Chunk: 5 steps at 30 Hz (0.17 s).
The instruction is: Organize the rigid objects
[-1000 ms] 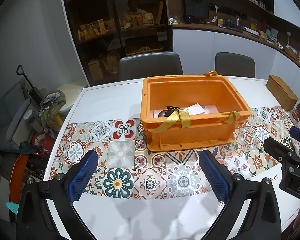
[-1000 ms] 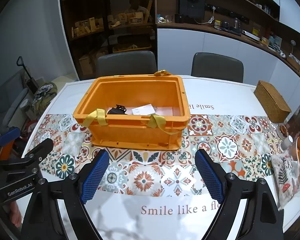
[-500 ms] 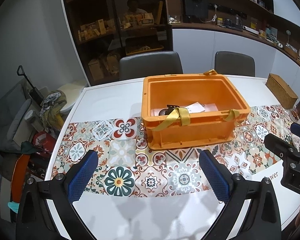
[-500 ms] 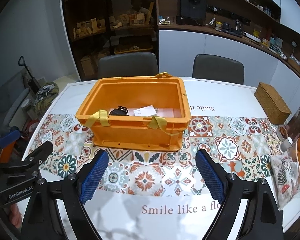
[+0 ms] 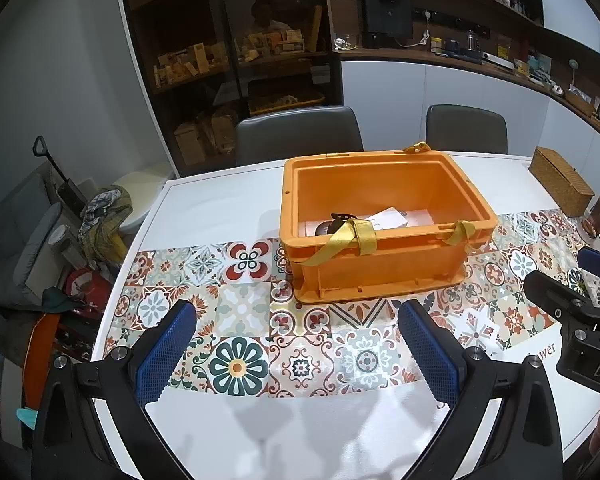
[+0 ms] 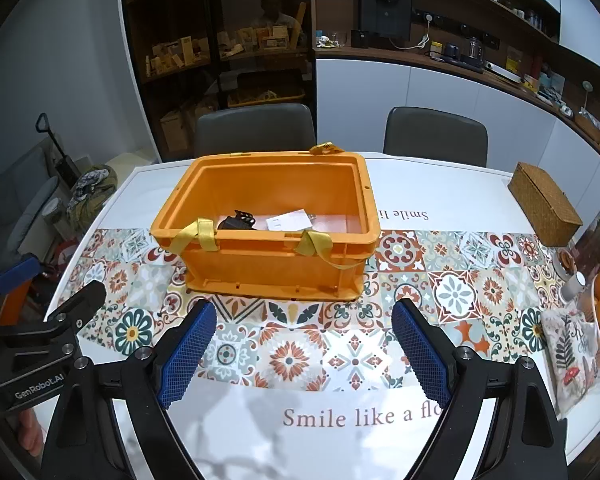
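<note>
One orange crate (image 6: 266, 236) sits mid-table on the tiled runner (image 6: 452, 292), holding one black object (image 6: 238, 221) and one white card (image 6: 290, 220). Two grippers, left gripper (image 5: 296, 350) and right gripper (image 6: 302, 344), hover nearer, jaws spread wide, both empty.

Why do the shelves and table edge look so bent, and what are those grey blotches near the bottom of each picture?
Both wrist views use fisheye lenses, so straight lines bow and the corners go black. In the left wrist view, soft shadows fall on the white table beneath the open left gripper. In the right wrist view, similar shadows lie under the open right gripper; the orange crate stays sharp.
</note>
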Available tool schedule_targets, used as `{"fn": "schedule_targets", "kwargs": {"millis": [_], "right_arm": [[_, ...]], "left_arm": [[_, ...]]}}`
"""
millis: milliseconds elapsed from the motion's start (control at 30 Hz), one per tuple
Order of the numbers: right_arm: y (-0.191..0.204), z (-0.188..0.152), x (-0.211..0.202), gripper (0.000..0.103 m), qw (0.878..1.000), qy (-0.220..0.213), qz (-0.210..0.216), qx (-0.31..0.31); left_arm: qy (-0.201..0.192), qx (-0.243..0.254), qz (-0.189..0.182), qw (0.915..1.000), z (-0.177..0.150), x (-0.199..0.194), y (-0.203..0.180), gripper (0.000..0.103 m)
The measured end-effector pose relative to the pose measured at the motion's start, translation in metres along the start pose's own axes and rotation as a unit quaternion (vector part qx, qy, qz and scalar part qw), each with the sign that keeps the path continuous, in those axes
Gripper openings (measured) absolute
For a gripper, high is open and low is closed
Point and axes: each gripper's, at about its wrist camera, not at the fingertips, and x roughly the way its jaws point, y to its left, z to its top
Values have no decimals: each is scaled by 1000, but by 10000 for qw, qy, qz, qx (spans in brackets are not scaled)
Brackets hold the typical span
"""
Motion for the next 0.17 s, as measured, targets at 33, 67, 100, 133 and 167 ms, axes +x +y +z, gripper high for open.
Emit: {"fn": "schedule_targets", "kwargs": {"millis": [33,67,100,133,167], "right_arm": [[0,0,0,90,10000,2,-5,3],[0,0,0,90,10000,6,3,5],[0,-1,1,90,10000,16,4,5],[0,-1,0,90,10000,14,0,4],[0,-1,0,90,10000,6,6,-1]], "left_arm": [[-2,5,-4,10000,0,0,0,103],[0,8,1,10000,0,0,1,103],[0,0,6,10000,0,0,1,103],[2,-11,1,10000,0,0,2,103],[8,-19,1,10000,0,0,2,103]]}}
